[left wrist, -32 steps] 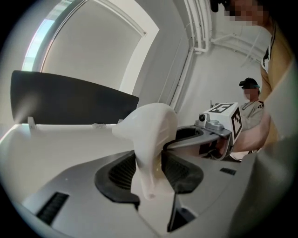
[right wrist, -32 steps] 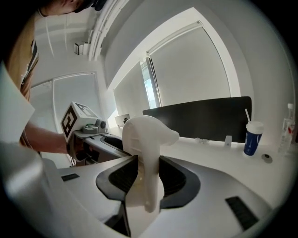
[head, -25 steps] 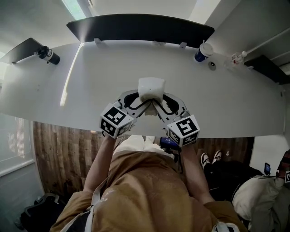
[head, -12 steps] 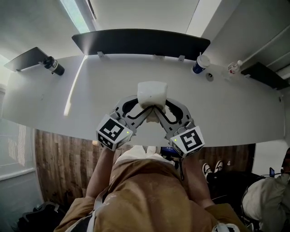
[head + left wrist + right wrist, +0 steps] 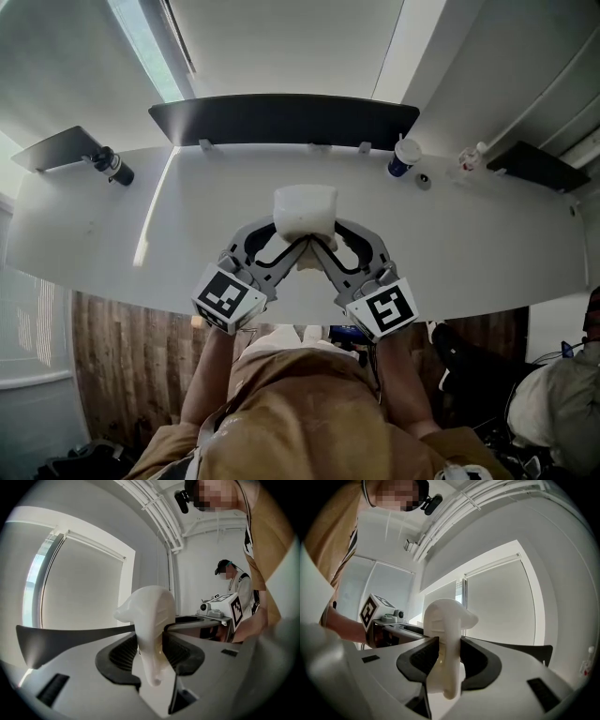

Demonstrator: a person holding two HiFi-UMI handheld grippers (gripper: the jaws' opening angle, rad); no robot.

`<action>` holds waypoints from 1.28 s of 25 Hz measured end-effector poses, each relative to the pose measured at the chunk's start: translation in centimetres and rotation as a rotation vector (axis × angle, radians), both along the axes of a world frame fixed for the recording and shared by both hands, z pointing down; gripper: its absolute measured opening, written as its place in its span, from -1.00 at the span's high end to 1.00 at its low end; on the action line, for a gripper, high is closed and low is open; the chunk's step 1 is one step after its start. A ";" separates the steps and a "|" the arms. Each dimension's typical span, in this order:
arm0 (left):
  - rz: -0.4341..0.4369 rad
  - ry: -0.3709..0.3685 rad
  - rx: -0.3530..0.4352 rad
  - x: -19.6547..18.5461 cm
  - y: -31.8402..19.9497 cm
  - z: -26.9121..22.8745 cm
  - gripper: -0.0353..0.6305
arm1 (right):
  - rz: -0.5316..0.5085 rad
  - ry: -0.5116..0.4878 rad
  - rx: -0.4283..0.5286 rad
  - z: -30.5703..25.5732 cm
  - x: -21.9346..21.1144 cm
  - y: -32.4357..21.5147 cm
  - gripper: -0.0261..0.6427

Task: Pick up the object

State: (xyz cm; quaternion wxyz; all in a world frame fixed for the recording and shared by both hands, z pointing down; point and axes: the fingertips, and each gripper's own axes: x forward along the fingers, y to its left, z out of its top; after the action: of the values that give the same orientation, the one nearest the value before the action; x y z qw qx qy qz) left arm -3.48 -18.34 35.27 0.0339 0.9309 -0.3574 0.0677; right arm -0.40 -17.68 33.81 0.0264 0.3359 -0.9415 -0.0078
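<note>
Left gripper (image 5: 281, 249) and right gripper (image 5: 330, 249) are both clamping the white object (image 5: 305, 214), jaws held wide on it, from 8 and 4 o'clock; it is standing upright at 12, raised over the table (image 5: 487, 244)

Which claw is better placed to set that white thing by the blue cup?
Right, probably: the blue cup stands far right on the table, nearer the right gripper. The left gripper, also clamping the white object, would cross over.
</note>
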 end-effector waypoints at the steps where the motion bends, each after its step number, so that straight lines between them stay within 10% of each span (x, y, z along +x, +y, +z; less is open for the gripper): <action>1: -0.002 0.001 0.007 0.0 0.0 -0.3 0.37 | 0.001 -0.002 0.007 -0.3 0.0 0.0 0.47; 32: -0.058 0.038 0.041 -0.4 0.5 -2.3 0.37 | 0.001 -0.056 0.063 -2.2 -0.2 0.6 0.47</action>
State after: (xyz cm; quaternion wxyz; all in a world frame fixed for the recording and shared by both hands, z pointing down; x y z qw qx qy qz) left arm -3.91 -17.86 33.02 0.0238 0.9217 -0.3850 0.0416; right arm -0.60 -17.12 31.60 -0.0104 0.3372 -0.9410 -0.0278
